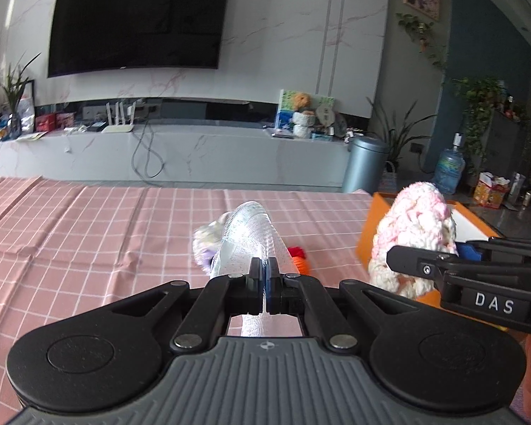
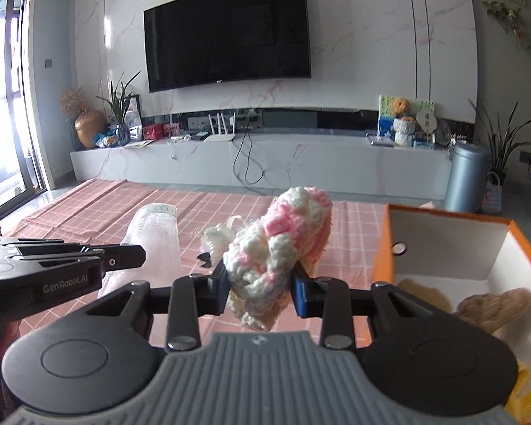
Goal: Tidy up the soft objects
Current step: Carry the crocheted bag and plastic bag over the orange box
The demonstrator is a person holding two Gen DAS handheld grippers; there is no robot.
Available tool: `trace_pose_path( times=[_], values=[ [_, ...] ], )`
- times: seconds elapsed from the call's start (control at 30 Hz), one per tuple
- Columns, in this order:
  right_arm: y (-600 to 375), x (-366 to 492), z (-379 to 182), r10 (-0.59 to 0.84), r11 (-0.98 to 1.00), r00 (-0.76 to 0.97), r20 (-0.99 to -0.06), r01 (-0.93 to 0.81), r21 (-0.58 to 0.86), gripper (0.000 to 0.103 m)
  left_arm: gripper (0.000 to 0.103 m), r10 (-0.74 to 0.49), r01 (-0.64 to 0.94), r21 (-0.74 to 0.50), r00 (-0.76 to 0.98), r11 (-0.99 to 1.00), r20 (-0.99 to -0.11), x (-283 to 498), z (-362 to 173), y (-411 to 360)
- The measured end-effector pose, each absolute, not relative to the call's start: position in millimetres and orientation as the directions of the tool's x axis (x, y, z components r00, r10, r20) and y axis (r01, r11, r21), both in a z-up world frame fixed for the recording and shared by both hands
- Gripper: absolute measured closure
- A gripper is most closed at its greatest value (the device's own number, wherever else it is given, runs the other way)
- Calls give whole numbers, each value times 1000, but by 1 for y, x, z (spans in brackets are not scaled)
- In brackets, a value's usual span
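Observation:
My left gripper (image 1: 264, 272) is shut on a white mesh cloth (image 1: 246, 237), which stands up and forward from the jaws above the pink checked tablecloth (image 1: 88, 233). My right gripper (image 2: 259, 279) is shut on a fluffy pink-and-white knitted piece (image 2: 283, 244), lifted above the table. The same knitted piece (image 1: 412, 233) shows at the right of the left wrist view, in front of the orange box (image 1: 370, 233). The mesh cloth (image 2: 155, 237) and the left gripper (image 2: 124, 260) appear at the left of the right wrist view.
The orange box (image 2: 384, 248), white inside, stands at the right and holds beige woolly items (image 2: 492, 310). A small white-and-lilac fluffy item (image 1: 205, 244) and a red-orange knitted item (image 1: 299, 258) lie on the tablecloth. A TV cabinet and a grey bin (image 2: 465, 177) stand beyond the table.

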State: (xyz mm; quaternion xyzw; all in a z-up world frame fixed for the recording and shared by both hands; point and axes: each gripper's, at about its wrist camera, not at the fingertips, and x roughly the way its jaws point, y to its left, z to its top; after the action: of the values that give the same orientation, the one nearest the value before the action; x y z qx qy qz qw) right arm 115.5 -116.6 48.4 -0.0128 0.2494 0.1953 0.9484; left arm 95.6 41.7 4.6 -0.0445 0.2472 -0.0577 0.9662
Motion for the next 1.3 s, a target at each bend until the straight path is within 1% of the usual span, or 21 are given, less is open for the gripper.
trace_pose_path(
  times=[0.27, 0.47, 0.57, 0.67, 0.77, 1.0, 1.3],
  values=[
    [-169, 110, 74, 318, 935, 832, -454, -355, 5, 69, 102, -262, 243, -101, 860, 965, -437, 103, 23, -7],
    [-210, 120, 85, 268, 940, 836, -479, -336, -61, 69, 102, -377, 374, -97, 817, 922, -436, 126, 27, -53],
    [-226, 129, 88, 236, 938, 838, -492, -328, -110, 69, 102, -411, 422, -81, 796, 903, -444, 140, 27, -75],
    [-240, 143, 88, 204, 932, 834, -513, -325, -158, 69, 102, -433, 460, -55, 779, 886, -453, 154, 25, -94],
    [-254, 159, 83, 176, 925, 825, -538, -325, -197, 69, 102, -461, 498, -55, 749, 866, -477, 170, 20, -109],
    [-277, 210, 59, 151, 924, 768, -622, -333, -187, 69, 102, -482, 541, -51, 698, 840, -529, 203, 1, -139],
    [-281, 266, 23, 115, 889, 698, -707, -390, -241, 69, 102, -475, 594, 8, 650, 804, -593, 236, -21, -165]
  ],
)
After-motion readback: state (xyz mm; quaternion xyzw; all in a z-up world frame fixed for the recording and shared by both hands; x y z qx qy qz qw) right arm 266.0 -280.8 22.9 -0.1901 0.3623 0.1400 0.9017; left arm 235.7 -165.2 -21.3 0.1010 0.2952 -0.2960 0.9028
